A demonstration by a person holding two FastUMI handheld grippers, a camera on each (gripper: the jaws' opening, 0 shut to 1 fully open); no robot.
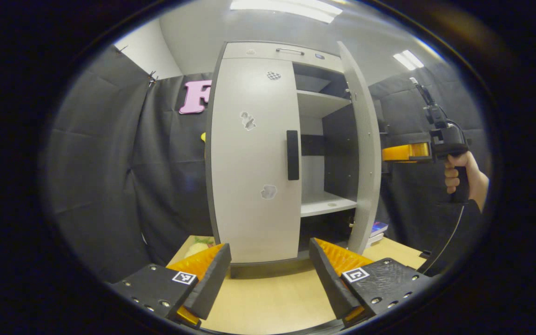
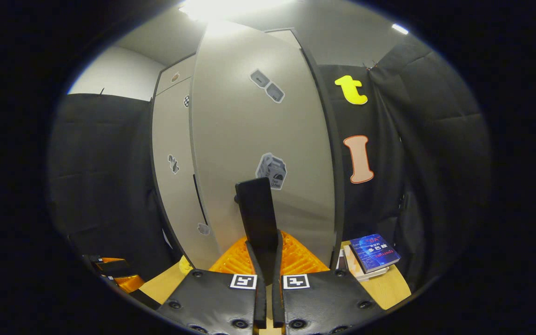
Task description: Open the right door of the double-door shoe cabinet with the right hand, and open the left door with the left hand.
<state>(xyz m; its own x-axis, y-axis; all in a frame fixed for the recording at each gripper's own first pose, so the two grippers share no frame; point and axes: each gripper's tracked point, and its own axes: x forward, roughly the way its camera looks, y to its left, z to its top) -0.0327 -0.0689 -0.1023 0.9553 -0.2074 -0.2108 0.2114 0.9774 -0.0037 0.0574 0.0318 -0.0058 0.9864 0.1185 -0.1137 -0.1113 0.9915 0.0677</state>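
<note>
Right gripper (image 2: 266, 260) — fingers closed on the dark vertical handle (image 2: 257, 211) of the right door (image 2: 258, 139), one finger on each side of it. In the left gripper view the same gripper (image 1: 405, 152) sits level at handle height behind the door's outer face, a person's hand (image 1: 458, 174) wrapped round its grip, forearm coming in from the right.

Left gripper (image 1: 268, 274) — fingers spread wide, holding nothing, low over the wooden worktop (image 1: 272, 302) and pointed at the base of the shoe cabinet (image 1: 272, 51), apart from it.

Right door stands swung out, nearly edge-on in the left gripper view (image 1: 363, 149); its free edge points toward the camera. Left door (image 1: 254, 158) is shut flush, its dark handle (image 1: 292, 155) at the inner edge, untouched. Open worktop lies between the left gripper and the cabinet front.

Cabinet: pale grey, dark-edged, upright on the worktop, a drawer with a metal pull across the top. Stickers dot both doors. White shelves (image 1: 324, 202) show inside the open half. Books (image 2: 372, 253) lie stacked on the worktop beside the cabinet's right side.
</note>
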